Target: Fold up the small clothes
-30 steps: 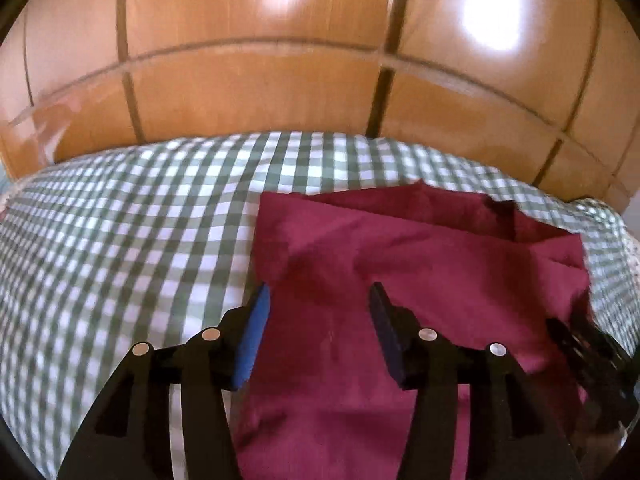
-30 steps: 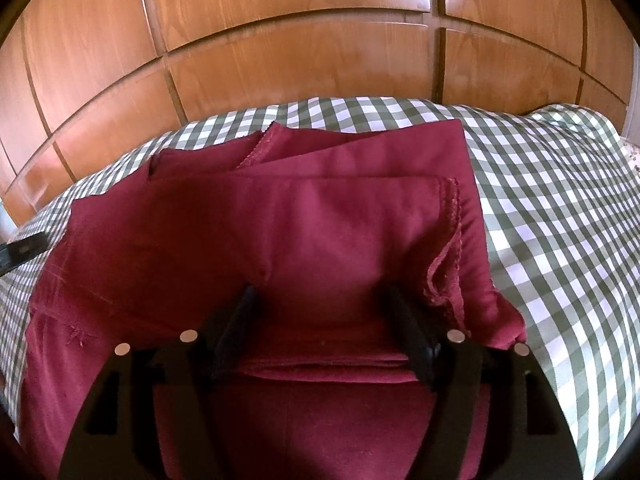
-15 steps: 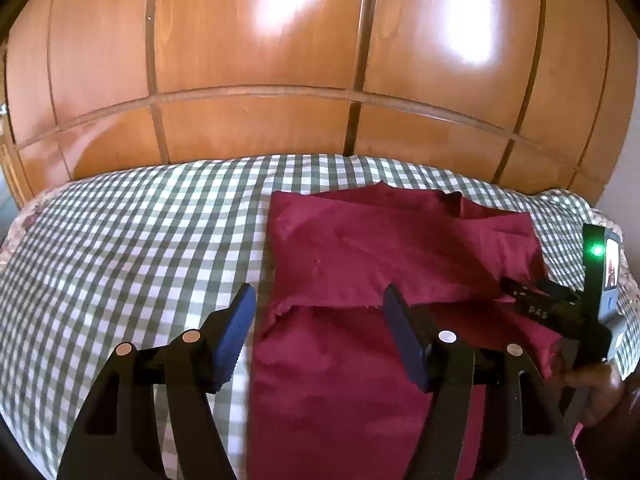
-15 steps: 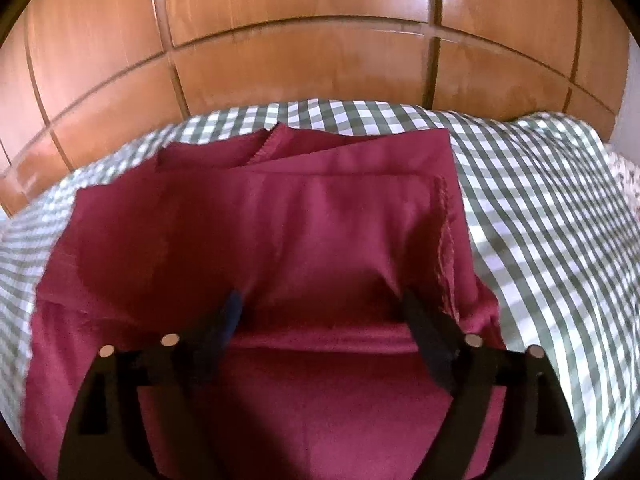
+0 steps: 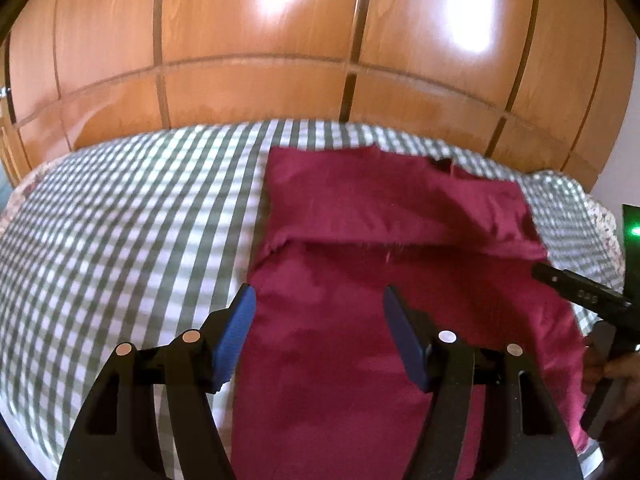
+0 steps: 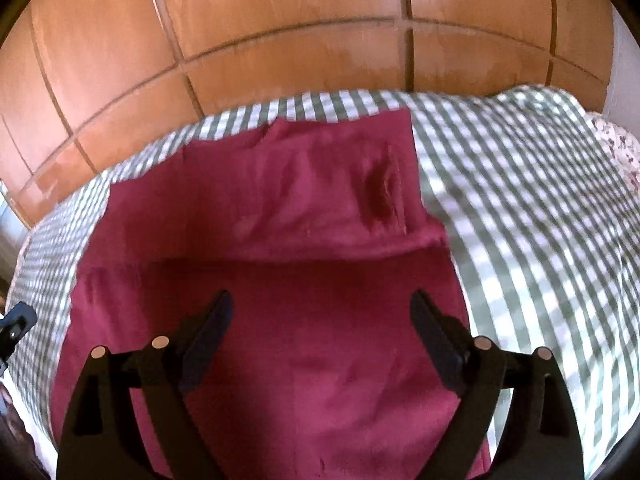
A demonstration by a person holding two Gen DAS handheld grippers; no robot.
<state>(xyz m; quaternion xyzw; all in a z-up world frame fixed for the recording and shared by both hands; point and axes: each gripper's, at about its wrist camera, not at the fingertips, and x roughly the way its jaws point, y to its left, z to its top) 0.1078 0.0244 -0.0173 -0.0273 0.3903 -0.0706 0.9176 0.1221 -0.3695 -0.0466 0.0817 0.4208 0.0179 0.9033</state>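
Where maroon cloth (image 5: pixel 400 320) ends — bare checked sheet (image 5: pixel 120 240) either side, left gripper (image 5: pixel 316 332) and right gripper (image 6: pixel 320 336) wide, empty.

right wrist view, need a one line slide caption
Right gripper open above a maroon garment, far end folded over, on a green checked sheet.

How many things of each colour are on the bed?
Red: 1, the cloth, partly folded.
Green-and-white check: 1, the sheet under it.
Black: 2, the left tool and the right tool, both open above the cloth.
Total: 4.
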